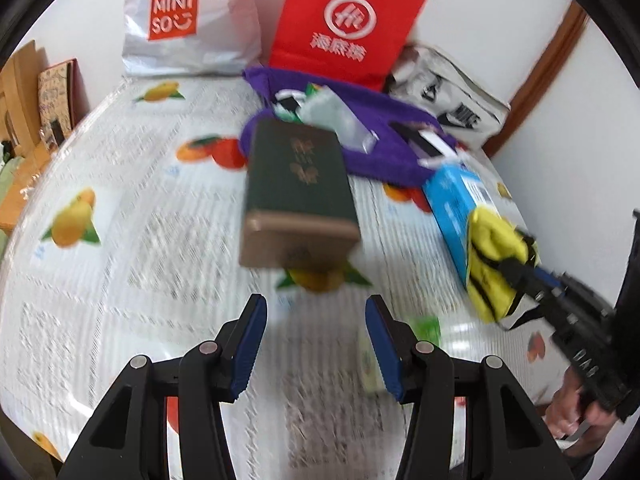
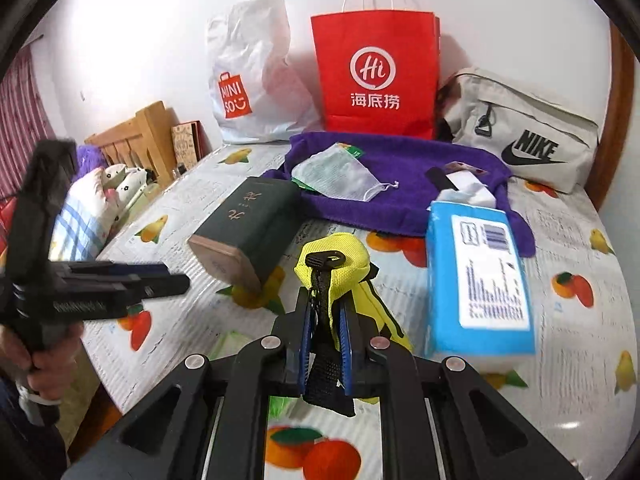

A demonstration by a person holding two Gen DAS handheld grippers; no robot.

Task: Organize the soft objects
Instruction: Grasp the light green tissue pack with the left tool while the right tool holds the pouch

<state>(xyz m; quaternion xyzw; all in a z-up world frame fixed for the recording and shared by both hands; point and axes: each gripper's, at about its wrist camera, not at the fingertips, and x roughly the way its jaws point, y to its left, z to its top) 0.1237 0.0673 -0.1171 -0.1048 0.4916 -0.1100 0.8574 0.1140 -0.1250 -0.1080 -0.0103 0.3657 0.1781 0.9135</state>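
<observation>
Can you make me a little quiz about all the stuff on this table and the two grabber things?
1. True or false: the left gripper is open and holds nothing.
2. What is the right gripper clamped on? A) dark green hardcover book B) yellow fabric pouch with black strap C) blue tissue pack
3. Fill in: the white drawstring mesh bag lies on the ____ towel.

Key: 1 true; 2 B; 3 purple.

Green book (image 1: 300, 184) (blurred); parted jaws
</observation>
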